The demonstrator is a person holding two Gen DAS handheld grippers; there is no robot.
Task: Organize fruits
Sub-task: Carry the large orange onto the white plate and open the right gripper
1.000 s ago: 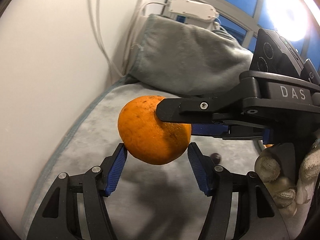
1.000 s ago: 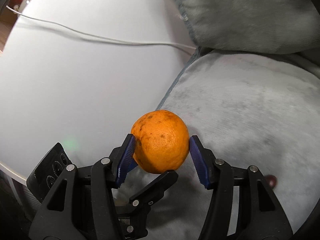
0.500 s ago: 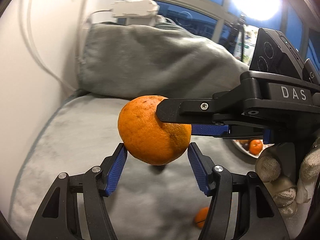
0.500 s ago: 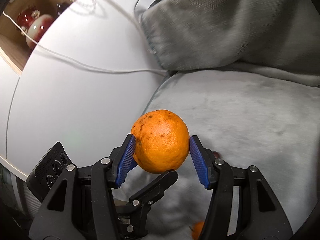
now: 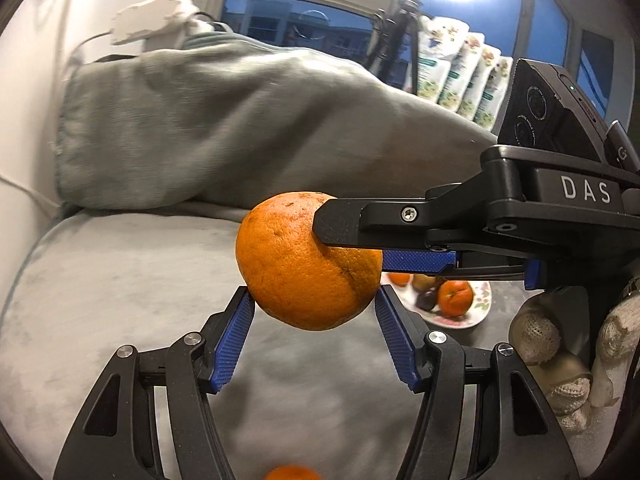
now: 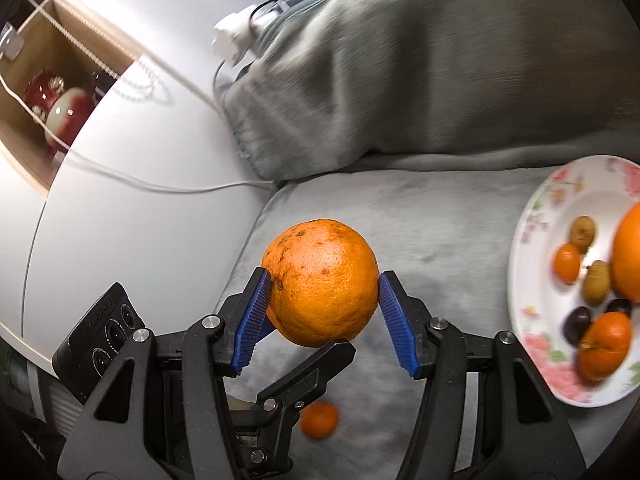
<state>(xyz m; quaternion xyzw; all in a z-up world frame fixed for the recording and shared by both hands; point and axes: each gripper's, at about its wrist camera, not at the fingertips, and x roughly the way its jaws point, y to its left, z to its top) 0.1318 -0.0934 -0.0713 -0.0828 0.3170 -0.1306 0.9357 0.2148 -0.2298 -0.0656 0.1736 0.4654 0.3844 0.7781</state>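
My right hand-held gripper [image 6: 320, 304] and left hand-held gripper [image 5: 314, 330] both clamp the firm, heavy, round orange fruit [image 6: 320, 282] at its widest girth; flowered white plate [image 6: 528, 240] at three o'clock.

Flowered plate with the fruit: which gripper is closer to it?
Right, probably. The right gripper, clamping the orange, has the plate just beside it; the left gripper faces it from beyond the orange.

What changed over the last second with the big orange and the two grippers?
Both cameras swung right together: the floral white plate of fruit and a small loose tangerine on the grey cushion came into view. No handover: the large round orange remains between both pairs of blue pads, right gripper and left gripper crossed on it, in the same place in frame.
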